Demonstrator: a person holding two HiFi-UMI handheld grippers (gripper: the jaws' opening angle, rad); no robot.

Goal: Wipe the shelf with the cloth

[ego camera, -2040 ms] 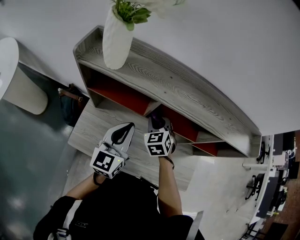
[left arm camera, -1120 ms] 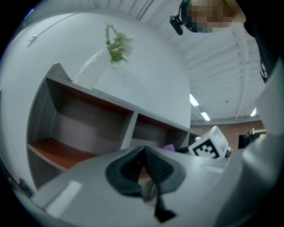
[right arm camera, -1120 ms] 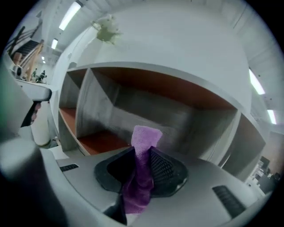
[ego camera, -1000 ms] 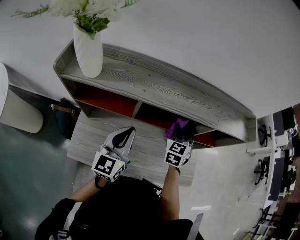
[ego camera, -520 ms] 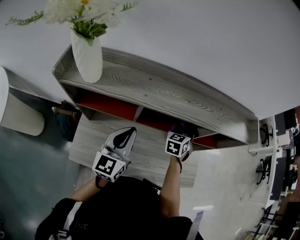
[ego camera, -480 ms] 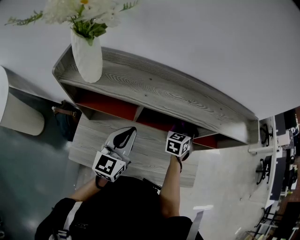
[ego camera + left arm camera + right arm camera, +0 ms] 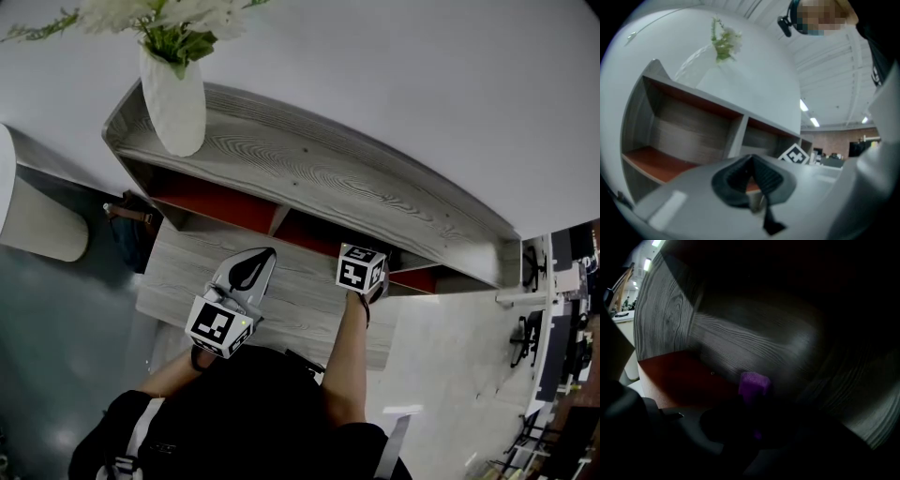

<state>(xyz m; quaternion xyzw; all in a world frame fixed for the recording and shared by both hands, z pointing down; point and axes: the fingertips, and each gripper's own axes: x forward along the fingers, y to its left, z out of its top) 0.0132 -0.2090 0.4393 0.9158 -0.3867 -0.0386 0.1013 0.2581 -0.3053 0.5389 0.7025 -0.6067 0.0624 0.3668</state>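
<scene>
Right gripper (image 7: 754, 425) is reaching into the middle compartment of the shelf (image 7: 319, 178), jaws pinched on the purple cloth (image 7: 753, 383), which sticks out ahead of the tips just above the red compartment floor (image 7: 679, 376) and near the back panel (image 7: 754, 329); can't tell whether the cloth is touching either. Left gripper (image 7: 251, 270) is parked over the desk (image 7: 300, 314), jaws together and empty. Risks: the pinch only takes a small fold, so drag on the floor could strip the cloth out; it's dark in there, so the jaw tips could hit the back panel before contact is noticed; the marker cube (image 7: 362, 267) sits right at the top board's front edge and could clip it if lifted. Room: red floor runs open to the left, toward the divider (image 7: 279, 220); right side too dark to judge; the front is open for pulling out; vase (image 7: 173, 103) is well clear
</scene>
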